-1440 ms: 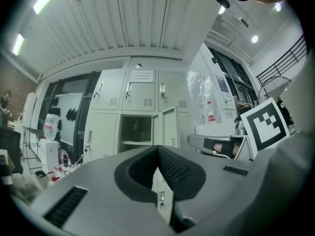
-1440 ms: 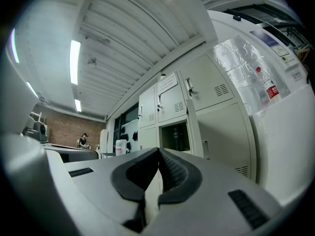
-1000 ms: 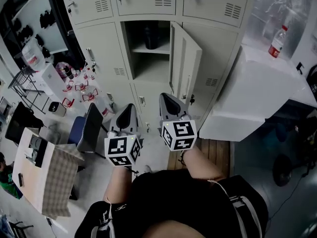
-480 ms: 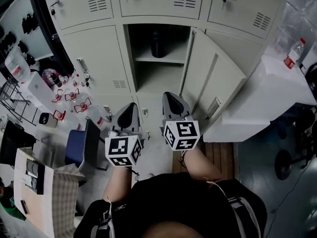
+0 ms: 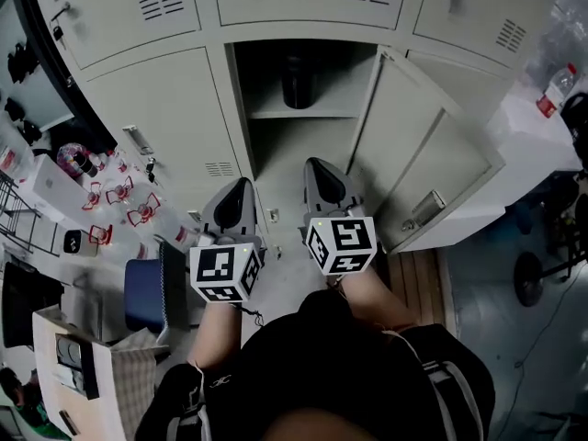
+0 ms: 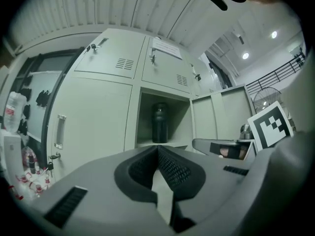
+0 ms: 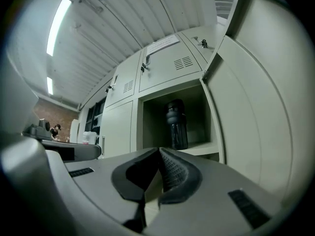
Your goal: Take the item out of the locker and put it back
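A dark bottle (image 5: 296, 81) stands upright on the shelf of the open locker (image 5: 276, 145); it also shows as the bottle (image 6: 159, 123) in the left gripper view and the bottle (image 7: 176, 125) in the right gripper view. The locker door (image 5: 432, 168) hangs wide open to the right. My left gripper (image 5: 237, 194) and right gripper (image 5: 320, 170) are side by side below the locker, well short of the bottle. Both are shut with nothing between the jaws. The left gripper (image 6: 157, 148) and right gripper (image 7: 159, 150) point at the locker opening.
Closed locker doors (image 5: 156, 99) surround the open one. A blue chair (image 5: 147, 292) and small red-and-white items (image 5: 115, 200) sit on the floor at left. A white counter with a red-labelled bottle (image 5: 556, 90) is at right. A wooden pallet (image 5: 413, 283) lies by my right side.
The view has drawn closer to the locker and the door has swung wider to the right. Both grippers stay shut and side by side.
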Tool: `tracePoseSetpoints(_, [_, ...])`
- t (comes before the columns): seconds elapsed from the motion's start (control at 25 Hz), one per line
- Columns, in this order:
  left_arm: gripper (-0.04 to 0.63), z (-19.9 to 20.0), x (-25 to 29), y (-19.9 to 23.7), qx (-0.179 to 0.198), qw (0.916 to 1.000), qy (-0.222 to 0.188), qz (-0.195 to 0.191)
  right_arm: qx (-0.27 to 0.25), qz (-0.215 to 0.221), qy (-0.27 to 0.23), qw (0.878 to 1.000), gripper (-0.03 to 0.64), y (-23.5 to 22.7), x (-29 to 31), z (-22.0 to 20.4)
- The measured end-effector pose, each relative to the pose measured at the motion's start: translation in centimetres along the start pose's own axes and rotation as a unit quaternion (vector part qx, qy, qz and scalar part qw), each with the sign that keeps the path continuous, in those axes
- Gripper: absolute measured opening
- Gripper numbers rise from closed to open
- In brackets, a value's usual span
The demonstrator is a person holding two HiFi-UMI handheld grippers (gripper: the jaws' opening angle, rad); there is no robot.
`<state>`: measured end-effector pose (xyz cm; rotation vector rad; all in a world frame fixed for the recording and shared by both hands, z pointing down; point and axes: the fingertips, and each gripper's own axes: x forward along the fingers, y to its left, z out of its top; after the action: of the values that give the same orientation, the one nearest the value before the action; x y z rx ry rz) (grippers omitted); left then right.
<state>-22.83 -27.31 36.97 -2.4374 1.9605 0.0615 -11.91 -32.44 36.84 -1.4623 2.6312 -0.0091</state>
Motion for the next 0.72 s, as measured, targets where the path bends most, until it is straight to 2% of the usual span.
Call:
tracePoseSetpoints(0.16, [0.012,-0.5,1.6,0.5,-0.004,0.9999,0.003,-0.015,-0.018,-0.009,-0.009,1.0,0.012,-0.4,1.0,0.4])
tracePoseSetpoints(0.2, [0.012,-0.5,1.9,0.6,-0.005,0.9998,0.003,-0.017,-0.022,0.0,-0.008,1.0,0.074,-0.2,1.3,0.4])
tracePoseSetpoints(0.24, [0.012,-0.5,2.3,0.7,-0.006,0.9998,0.001,-0.019,-0.023,0.009,-0.006,1.0,0.197,0.0,1.7,0.5])
tracePoseSetpoints(0.32, [0.012,-0.4,3.2,0.9,-0.006,0.9998,-0.002,-0.02,-0.024,0.016,-0.007,1.0,0.264,-0.2,2.6,0.9])
tracePoseSetpoints(0.72, [0.012,0.8,5.6,2.6,-0.003,1.0,-0.008,-0.001,-0.026,-0.004,-0.028,0.999,0.339,-2.4,8.4,5.3])
